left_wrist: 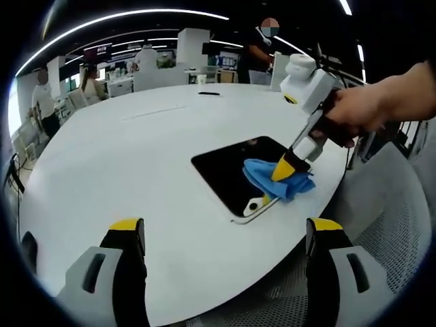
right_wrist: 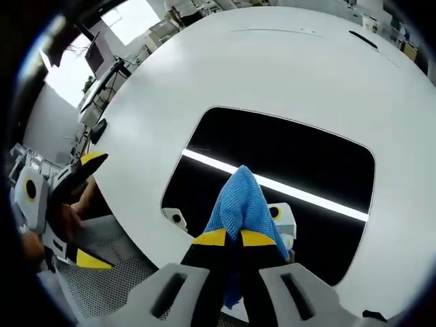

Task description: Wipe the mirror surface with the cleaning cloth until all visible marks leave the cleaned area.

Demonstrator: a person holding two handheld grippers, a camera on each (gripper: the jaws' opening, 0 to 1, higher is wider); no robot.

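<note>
A dark rectangular mirror [left_wrist: 225,174] [right_wrist: 293,160] lies flat on a white round table [left_wrist: 136,157] [right_wrist: 272,68], near its edge. My right gripper [right_wrist: 235,238] [left_wrist: 287,167] is shut on a blue cleaning cloth [right_wrist: 240,197] [left_wrist: 276,182] and presses it onto the mirror's near-edge part. A hand [left_wrist: 361,109] holds that gripper. The mirror reflects a bright ceiling light strip and the gripper's own casing. My left gripper [left_wrist: 225,228] [right_wrist: 88,208] hovers open off the table's edge, away from the mirror, with nothing between its jaws.
A small dark flat object [left_wrist: 208,93] [right_wrist: 361,39] lies at the table's far side. A grey mesh chair [left_wrist: 388,225] [right_wrist: 116,286] stands by the near table edge. Several people [left_wrist: 41,102] and desks fill the background.
</note>
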